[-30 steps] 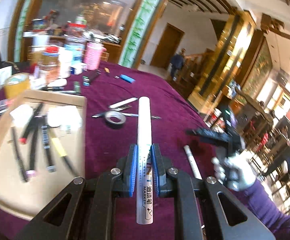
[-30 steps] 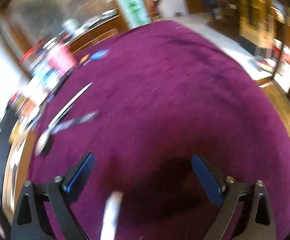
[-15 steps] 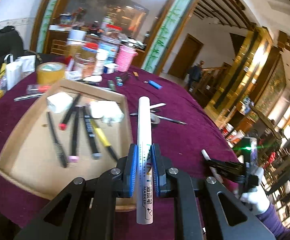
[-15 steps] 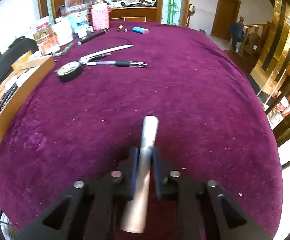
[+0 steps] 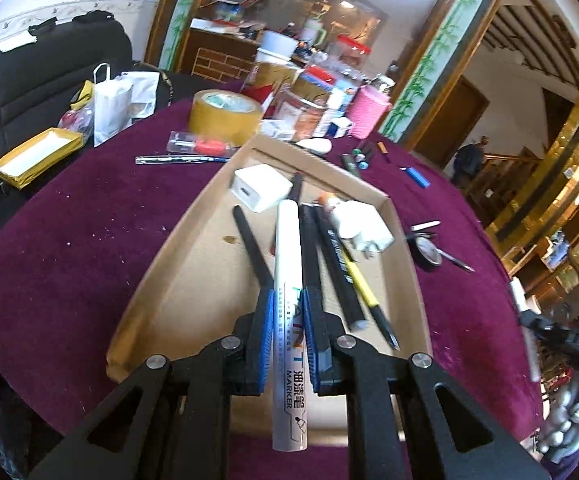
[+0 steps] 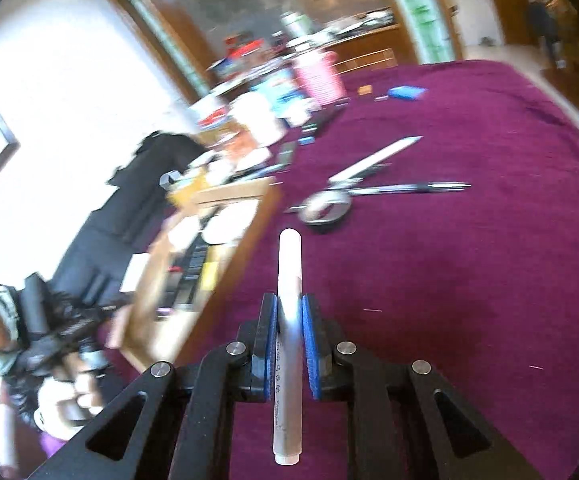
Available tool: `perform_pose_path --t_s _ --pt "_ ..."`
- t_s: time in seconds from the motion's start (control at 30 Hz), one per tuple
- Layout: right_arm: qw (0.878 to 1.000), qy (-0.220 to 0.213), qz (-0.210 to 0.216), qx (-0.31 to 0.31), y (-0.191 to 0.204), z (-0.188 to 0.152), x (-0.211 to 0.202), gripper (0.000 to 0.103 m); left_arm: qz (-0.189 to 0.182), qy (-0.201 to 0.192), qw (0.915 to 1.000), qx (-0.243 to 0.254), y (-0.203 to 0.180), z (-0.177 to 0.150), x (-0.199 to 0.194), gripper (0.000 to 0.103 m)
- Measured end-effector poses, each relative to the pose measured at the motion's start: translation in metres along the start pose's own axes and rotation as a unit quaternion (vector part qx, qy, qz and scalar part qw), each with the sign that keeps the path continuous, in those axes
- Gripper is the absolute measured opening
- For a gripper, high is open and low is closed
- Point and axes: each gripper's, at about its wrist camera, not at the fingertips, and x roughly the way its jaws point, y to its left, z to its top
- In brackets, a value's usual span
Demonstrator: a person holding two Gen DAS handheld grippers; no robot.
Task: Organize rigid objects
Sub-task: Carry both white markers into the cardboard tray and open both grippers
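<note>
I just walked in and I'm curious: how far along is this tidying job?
Partly done. Several pens and white adapters already lie in the cardboard tray. The left gripper holds a white paint marker over it; the right gripper holds a silver marker. A pen, tape roll and blue lighter remain on the tablecloth.

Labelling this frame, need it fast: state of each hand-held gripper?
Left hand-held gripper: closed on the white paint marker.
Right hand-held gripper: closed on a white pen.
</note>
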Motion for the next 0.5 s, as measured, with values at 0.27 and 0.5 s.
perform_pose_path --t_s 0.27,0.5 --pt "0.996 0.062 0.054 -0.044 0.079 0.010 0.068 0.014 0.031 0.034 0.9989 0.000 0.010 0.010 0.030 0.014" --pt "0.992 0.106 0.023 -0.059 0.108 0.007 0.131 0.014 -0.002 0.013 0.9999 -0.006 0.013 0.005 0.014 0.025"
